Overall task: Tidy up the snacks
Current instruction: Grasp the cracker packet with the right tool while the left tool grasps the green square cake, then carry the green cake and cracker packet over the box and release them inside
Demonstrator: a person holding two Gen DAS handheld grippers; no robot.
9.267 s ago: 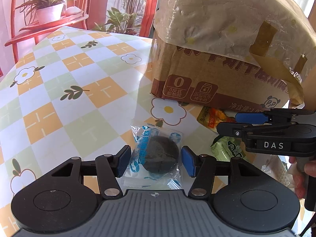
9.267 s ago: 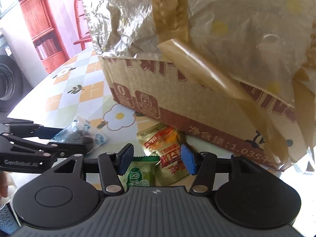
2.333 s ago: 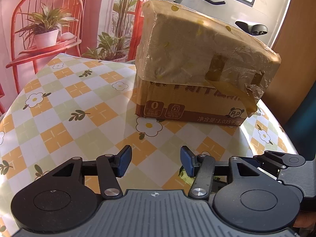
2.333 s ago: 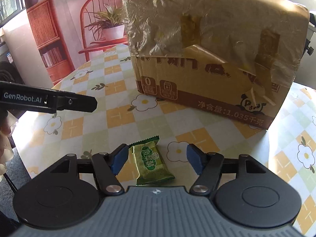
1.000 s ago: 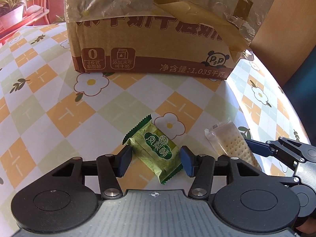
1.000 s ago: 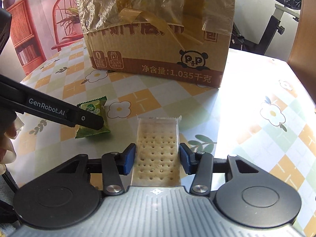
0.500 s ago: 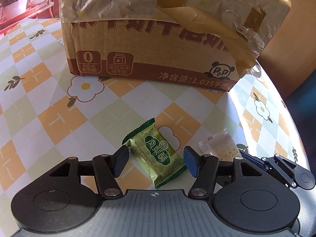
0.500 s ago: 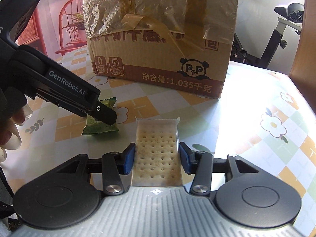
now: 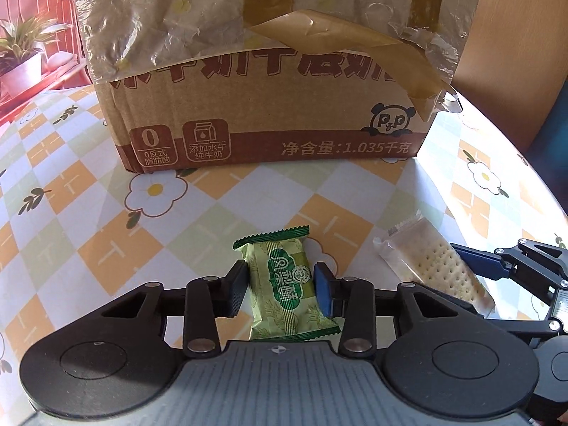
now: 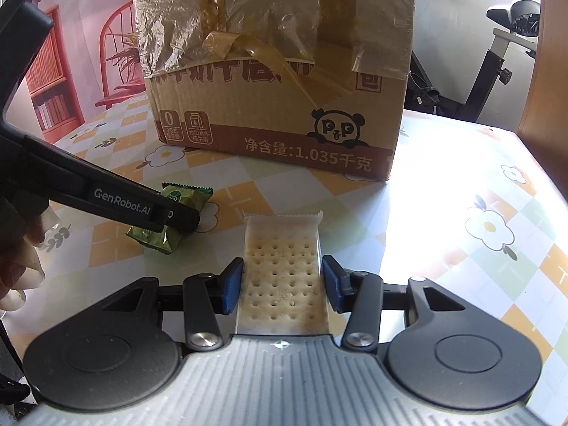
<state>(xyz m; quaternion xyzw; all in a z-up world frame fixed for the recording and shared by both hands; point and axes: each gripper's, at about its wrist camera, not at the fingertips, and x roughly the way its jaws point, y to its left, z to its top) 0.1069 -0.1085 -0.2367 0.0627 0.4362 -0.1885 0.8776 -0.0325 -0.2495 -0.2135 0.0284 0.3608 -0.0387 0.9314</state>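
A taped cardboard box (image 9: pixel 269 106) stands on the worktop (image 9: pixel 88 220), which is covered in a checked cloth with flower prints; places below are given from that box. In front of the box, near its middle, lies a green packet (image 9: pixel 285 284), lengthwise between the fingers of the left tongs (image 9: pixel 280 289). Those jaws have just been closing, and both pads now sit against the packet's sides; the grip appears made, with the packet resting on the worktop. To the right of the green packet, in front of the box's right-hand corner, lies a cracker pack (image 10: pixel 282 277) in clear wrap. The right tongs (image 10: pixel 282 284) straddle it, one blue pad at each long edge and touching or nearly so; whether they press cannot be told from either view. In the right wrist view the left tongs' arm crosses in from the left, its tip over the green packet (image 10: pixel 167 220), with part of a hand (image 10: pixel 17 266) at the left edge. Behind the box stand a red chair (image 10: pixel 117 56) with a potted plant (image 9: pixel 21 56), and to the box's right an exercise bike (image 10: pixel 497 53).
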